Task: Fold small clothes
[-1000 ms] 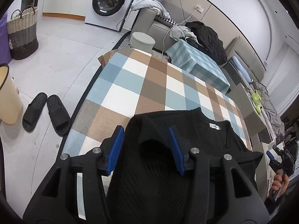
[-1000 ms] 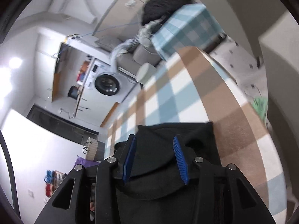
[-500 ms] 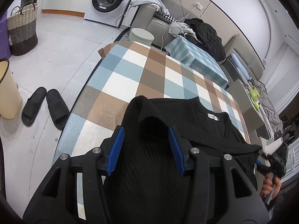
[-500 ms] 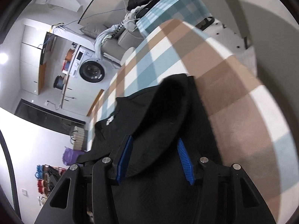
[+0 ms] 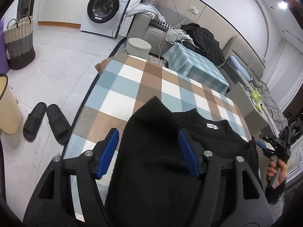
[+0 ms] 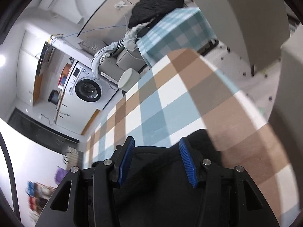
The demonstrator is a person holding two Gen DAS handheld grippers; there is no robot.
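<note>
A black knit sweater (image 5: 189, 151) lies on the checked tablecloth (image 5: 132, 87), collar with a white label (image 5: 212, 126) toward the far side. My left gripper (image 5: 148, 155) is open, its blue pads wide apart over the sweater's left shoulder, which lies folded over the body. My right gripper (image 6: 156, 160) is open above the sweater's dark edge (image 6: 198, 138); it also shows at the right edge of the left wrist view (image 5: 272, 147), held in a hand.
A second table with a teal checked cloth (image 5: 193, 66) stands beyond. A round stool (image 5: 138, 46), sofa with clothes (image 5: 200, 36) and washing machine (image 5: 104, 7) are behind. Black slippers (image 5: 45, 121), a beige bin (image 5: 7, 104) and a woven basket (image 5: 19, 41) are on the floor left.
Both grippers opened wider and let the sweater's folded shoulders drop flat. The right gripper pulled back and tilted, so less of the sweater shows between its pads.
</note>
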